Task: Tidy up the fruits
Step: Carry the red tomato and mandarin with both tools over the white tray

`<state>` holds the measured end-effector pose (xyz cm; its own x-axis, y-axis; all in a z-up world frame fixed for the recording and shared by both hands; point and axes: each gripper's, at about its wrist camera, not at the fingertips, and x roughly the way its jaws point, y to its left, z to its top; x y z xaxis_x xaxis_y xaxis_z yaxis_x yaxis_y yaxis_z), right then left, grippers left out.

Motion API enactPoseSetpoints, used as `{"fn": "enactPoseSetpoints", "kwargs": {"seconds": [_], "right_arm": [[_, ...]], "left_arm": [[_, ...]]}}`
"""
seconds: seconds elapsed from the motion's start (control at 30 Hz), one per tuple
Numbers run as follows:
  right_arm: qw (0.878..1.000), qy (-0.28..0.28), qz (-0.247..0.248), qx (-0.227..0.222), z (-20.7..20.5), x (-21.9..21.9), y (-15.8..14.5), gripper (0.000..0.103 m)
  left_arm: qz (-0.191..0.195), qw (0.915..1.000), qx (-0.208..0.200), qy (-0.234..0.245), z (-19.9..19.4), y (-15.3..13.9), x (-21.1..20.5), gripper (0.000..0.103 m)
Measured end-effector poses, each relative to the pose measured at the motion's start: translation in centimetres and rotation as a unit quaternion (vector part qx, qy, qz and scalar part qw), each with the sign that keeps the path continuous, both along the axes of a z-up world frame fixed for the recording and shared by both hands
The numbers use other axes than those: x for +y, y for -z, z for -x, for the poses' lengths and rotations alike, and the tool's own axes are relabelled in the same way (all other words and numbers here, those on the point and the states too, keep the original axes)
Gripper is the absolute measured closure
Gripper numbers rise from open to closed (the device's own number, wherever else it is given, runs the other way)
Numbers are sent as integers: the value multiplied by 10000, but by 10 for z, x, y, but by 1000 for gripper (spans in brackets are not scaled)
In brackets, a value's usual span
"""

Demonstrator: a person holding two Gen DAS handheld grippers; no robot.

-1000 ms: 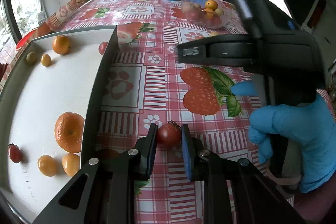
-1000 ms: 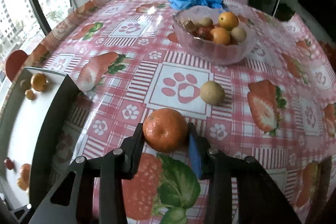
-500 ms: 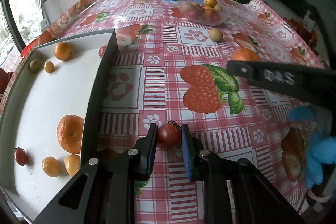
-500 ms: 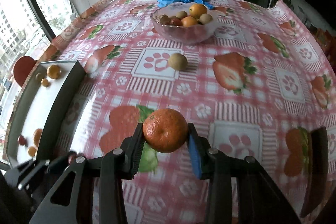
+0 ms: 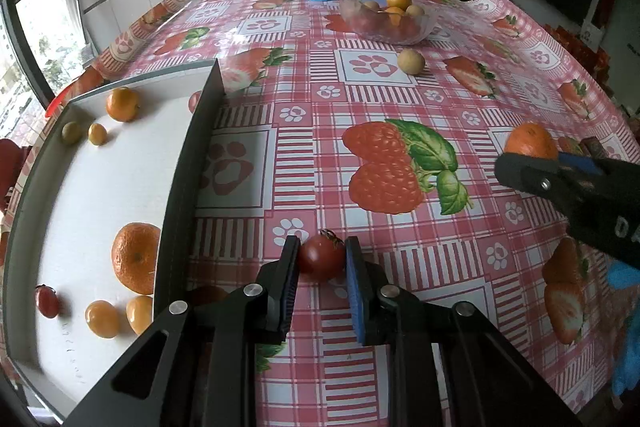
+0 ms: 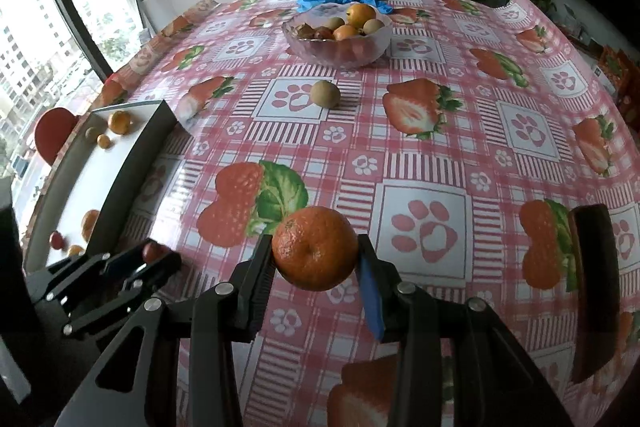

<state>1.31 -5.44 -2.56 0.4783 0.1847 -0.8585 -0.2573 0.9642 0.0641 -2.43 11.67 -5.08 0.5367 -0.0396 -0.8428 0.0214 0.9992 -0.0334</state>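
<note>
**Two fruits in hand, tray to the left**

We judge the step in hand to be carrying both fruits to the tray point(image 5: 188, 163). To do it well, we would lift each piece clear of the tray's dark near wall before crossing it, then lower it onto a bare patch of the white floor, away from the fruit already lying there, so nothing gets knocked or rolls. Round fruit will run on a flat floor, so we would set it down and let it settle before letting go. We would also bring the claws in one at a time; they are near each other, and the tray is on the left side of both.

The left claw point(image 5: 322, 259) is closed to a narrow gap, clenched on a tomato point(image 5: 321, 257) just beside the tray's near wall. Both pads touch the tomato's sides. We cannot tell whether the tomato sits on the cloth point(image 5: 400, 99) or just above it.

The right claw point(image 6: 316, 255) stands wider, gripping a mandarin point(image 6: 315, 248) between its fingers, above the cloth and well to the right of the tray.

Farther back, a bowl point(image 6: 340, 51) holds more fruit, and one brownish fruit point(image 6: 325, 93) lies loose on the cloth in front of it. We take these to be still waiting for sorting.
</note>
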Motion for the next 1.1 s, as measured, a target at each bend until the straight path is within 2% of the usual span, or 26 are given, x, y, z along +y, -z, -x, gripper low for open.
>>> {"fn": "enactPoseSetpoints", "kwargs": {"seconds": [0.43,0.6,0.87,0.97,1.1], "right_arm": [[10000,28,47,-57,26,-22,-1,60],[9997,48,145,-204,41,-34,-2,60],[9997,172,-57,-183,57,-56,0,60],[9995,240,-88,-199,62,-65,-2,60],[9992,332,-106,-186,65,-74,-2,60]], "left_arm": [[5,10000,9,-9,-1,0,-1,79],[439,9990,80,-72,3,-3,14,79],[391,9992,-73,3,21,-24,20,79],[489,9987,-116,14,26,-34,24,79],[389,9988,-281,13,40,-52,35,79]]}}
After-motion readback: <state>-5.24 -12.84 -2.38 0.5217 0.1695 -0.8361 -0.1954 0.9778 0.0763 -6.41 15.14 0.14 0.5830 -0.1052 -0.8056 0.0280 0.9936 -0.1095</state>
